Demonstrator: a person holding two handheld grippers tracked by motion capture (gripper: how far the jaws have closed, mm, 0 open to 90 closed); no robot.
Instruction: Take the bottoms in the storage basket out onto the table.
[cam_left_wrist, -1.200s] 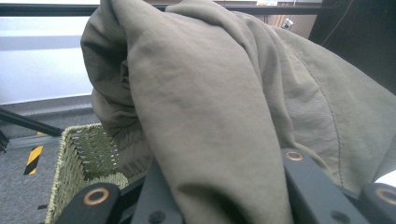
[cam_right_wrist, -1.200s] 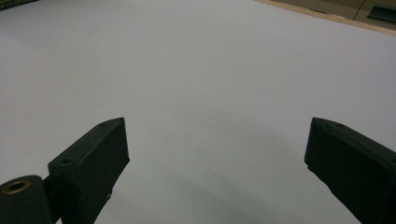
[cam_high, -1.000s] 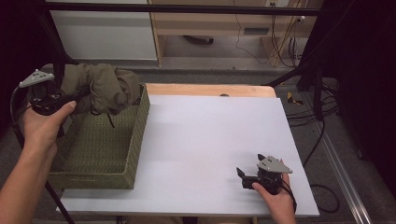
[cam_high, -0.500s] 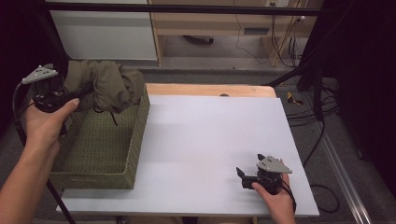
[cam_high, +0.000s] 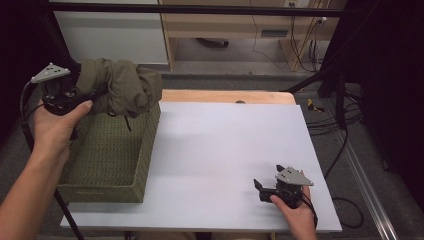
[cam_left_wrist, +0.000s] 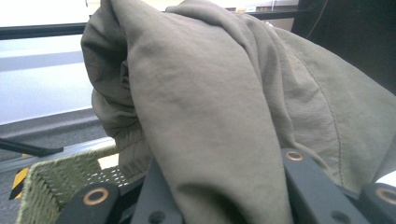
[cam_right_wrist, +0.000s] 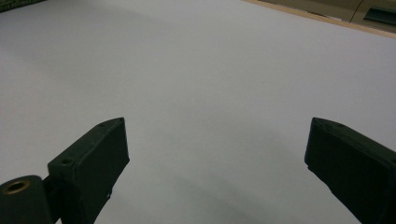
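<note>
The olive-green garment (cam_high: 120, 90) was bunched and lifted at the far end of the woven green basket (cam_high: 107, 165), clamped in the left hand-held gripper (cam_high: 97, 94); its bulk hung above the basket's far rim, with a fold trailing down toward the inside; I judged the work to be at its first stage: the cloth was gripped and mostly clear of the basket, but it was not yet over the white surface (cam_high: 225, 150), which lay bare; carrying it across, setting it down and whatever spreading or folding was meant all appeared to be left. The right hand-held gripper (cam_high: 261, 189) rested low on the surface near its front right corner, well apart from the garment, its jaws standing wide with nothing between them.

The high view gave the layout: basket at the left, the surface beside it, both hands and the gap between them; it could not show how the cloth sat in the left jaws. The left gripper view did: fabric (cam_left_wrist: 219, 107) was pinched tight between the two black jaws and draped over them, with a seam line running down its right side and a corner of the basket's weave (cam_left_wrist: 56, 179) below. The right gripper view confirmed that gripper's open jaws (cam_right_wrist: 215, 158) over plain white surface (cam_right_wrist: 201, 74); a sliver of the basket showed at its top left corner.
</note>
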